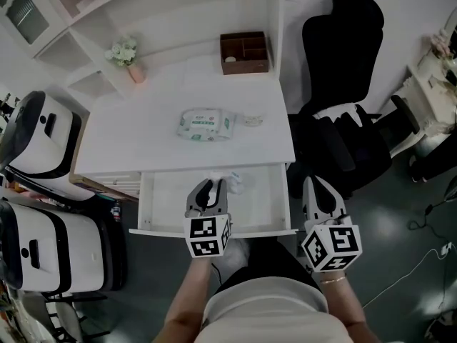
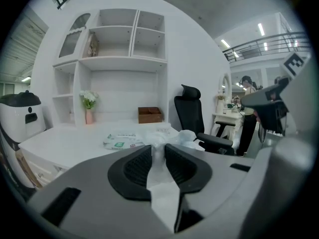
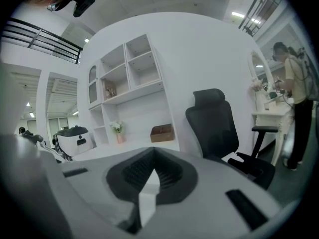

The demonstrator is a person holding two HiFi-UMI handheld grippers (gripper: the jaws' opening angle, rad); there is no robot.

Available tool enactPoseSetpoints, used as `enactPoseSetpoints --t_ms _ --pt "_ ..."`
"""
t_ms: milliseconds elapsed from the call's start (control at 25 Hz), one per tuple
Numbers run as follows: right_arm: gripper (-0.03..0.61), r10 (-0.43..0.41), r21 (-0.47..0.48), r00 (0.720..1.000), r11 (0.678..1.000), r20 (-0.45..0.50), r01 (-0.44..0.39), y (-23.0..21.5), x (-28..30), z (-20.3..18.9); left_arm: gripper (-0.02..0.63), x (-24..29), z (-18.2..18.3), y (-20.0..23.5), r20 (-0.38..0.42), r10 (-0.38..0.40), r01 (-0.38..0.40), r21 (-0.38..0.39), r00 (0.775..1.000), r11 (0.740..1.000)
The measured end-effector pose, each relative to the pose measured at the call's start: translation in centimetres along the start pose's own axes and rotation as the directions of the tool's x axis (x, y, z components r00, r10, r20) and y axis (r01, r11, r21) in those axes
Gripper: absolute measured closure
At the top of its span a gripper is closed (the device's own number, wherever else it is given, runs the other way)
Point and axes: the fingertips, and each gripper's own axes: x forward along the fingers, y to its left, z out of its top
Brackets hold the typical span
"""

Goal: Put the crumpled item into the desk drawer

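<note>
White desk [image 1: 143, 145] with a shelf unit behind it fills the middle of the head view. Its drawer [image 1: 168, 200] stands pulled out toward me, with the left half of its pale floor bare. I have the left gripper [image 1: 211, 186] over the drawer's middle, jaws pinching the crumpled item [image 1: 234, 183] — a pale, clear-looking wad that bulges past the tips to the right, above the back of the drawer near the desk's front edge. In the left gripper view the wad [image 2: 185, 137] is squeezed thin between the pads [image 2: 137, 168] and swells out beyond them. Whether it touches the drawer floor I cannot tell.

My right gripper [image 1: 314, 186] hangs outside the drawer, just beside its right wall, jaws pressed together at the tips with nothing between them. That side is tight: the black office chair [image 1: 335, 63] sits close to the desk's right edge. On the left, two white-and-black machines [image 1: 43, 131] stand against the desk.

On the desk top lie a wipes pack [image 1: 206, 125] and a small pale thing [image 1: 250, 120] too small to make out, with a wooden box [image 1: 244, 52] and a vase of flowers [image 1: 130, 59] near the back. The left gripper's marker cube hides part of the drawer's front rim.
</note>
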Motion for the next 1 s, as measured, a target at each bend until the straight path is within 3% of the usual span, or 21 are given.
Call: enactPoseSetpoints --t_ms 480,1000 --pt "0.577 -0.026 0.011 1.0 1.0 -0.016 0.026 -1.4 0.8 -0.1 0.534 4.9 -6.2 -1.7 -0.189 -0.064 0.056 -0.049 0.98 0.997" --pt "0.577 -0.044 0.01 0.999 0.999 -0.032 0.044 -2.3 1.4 -0.3 0.534 8.8 -12.4 -3.3 -0.385 -0.112 0.127 0.013 0.916 0.992"
